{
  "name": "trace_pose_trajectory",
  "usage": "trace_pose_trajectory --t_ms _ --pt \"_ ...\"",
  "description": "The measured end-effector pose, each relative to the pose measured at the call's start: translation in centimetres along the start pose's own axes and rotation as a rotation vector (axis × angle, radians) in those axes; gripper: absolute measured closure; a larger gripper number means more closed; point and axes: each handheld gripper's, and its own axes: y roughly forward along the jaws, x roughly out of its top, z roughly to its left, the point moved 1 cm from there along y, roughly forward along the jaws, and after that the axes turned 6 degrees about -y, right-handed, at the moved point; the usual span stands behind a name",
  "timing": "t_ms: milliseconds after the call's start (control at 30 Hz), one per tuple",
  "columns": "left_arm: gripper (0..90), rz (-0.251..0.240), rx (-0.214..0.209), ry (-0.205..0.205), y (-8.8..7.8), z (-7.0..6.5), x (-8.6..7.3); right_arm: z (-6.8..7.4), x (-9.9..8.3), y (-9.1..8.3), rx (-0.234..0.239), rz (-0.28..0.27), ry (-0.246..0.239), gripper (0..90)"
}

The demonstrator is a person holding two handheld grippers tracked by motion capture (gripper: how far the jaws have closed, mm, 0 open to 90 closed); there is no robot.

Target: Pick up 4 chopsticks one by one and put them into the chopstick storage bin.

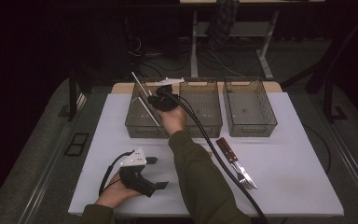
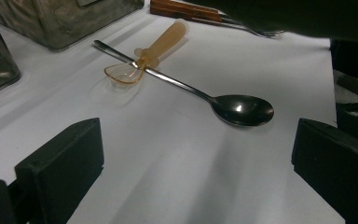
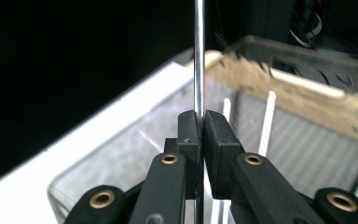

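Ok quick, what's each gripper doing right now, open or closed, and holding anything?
Left gripper: open, holding nothing, resting low over the table.
Right gripper: closed on a thin metal rod, over the left bin.

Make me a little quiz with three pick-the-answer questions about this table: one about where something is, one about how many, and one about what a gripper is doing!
1. Where is the right gripper?
A. over the left bin
B. beside the fork
C. off the table

2. How many see-through bins stand on the table?
A. one
B. two
C. three

3. How are the left gripper's jaws?
A. shut on a spoon
B. open with nothing between them
C. shut on a fork

Answers:
1 A: in the high view it is above the left bin, clamping a thin metal rod.
2 C: three bins stand in a row.
3 B: its jaws stand wide apart, and the metal spoon lies beyond them.
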Motion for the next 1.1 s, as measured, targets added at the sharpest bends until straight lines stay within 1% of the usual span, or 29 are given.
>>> trace_pose_trajectory --t_ms 33,67,100,133,167,267,367,500,667,800,967,1100 --pt "0.9 0.001 -0.001 -0.001 0.0 0.0 0.0 0.0 -0.2 0.2 -0.014 0.021 0.002 84.3" --pt "0.9 0.001 -0.002 0.000 0.0 0.0 0.0 -0.1 -0.5 0.4 -0.027 0.051 0.003 81.3" --pt "0.9 0.000 -0.001 0.000 0.0 0.0 0.0 -0.3 -0.7 0.6 -0.027 0.074 0.015 71.2" --pt "0.9 0.000 0.000 0.000 0.0 0.0 0.0 -0.4 -0.8 0.7 -0.016 0.088 0.028 64.1" --pt "0.9 -0.001 0.001 -0.001 0.0 0.1 0.0 -0.5 -0.8 0.6 -0.012 0.100 0.038 61.1" --pt "0.9 0.000 0.002 0.000 0.0 0.1 0.0 -0.6 -0.4 -0.1 -0.023 0.106 0.007 55.4" --pt "0.9 0.001 0.003 0.001 0.0 0.1 0.0 -0.6 0.2 -1.0 -0.013 0.095 0.003 51.5" --pt "0.9 0.002 0.006 0.003 0.0 0.0 0.0 -0.5 0.9 -2.6 0.009 0.096 -0.024 47.4" --pt "0.9 -0.001 0.009 -0.001 0.0 0.0 0.0 -0.5 1.2 -4.8 0.039 0.094 -0.038 40.0" --pt "0.9 0.005 0.016 0.003 0.0 0.1 0.0 -0.7 0.8 -6.5 0.055 0.100 -0.057 36.8" --pt "0.8 0.007 0.023 0.001 0.0 0.1 0.0 -1.8 -0.1 -8.6 0.077 0.102 -0.066 35.1" --pt "0.7 0.005 0.024 -0.003 0.0 0.1 0.0 -2.4 -1.0 -10.7 0.083 0.100 -0.087 33.9"
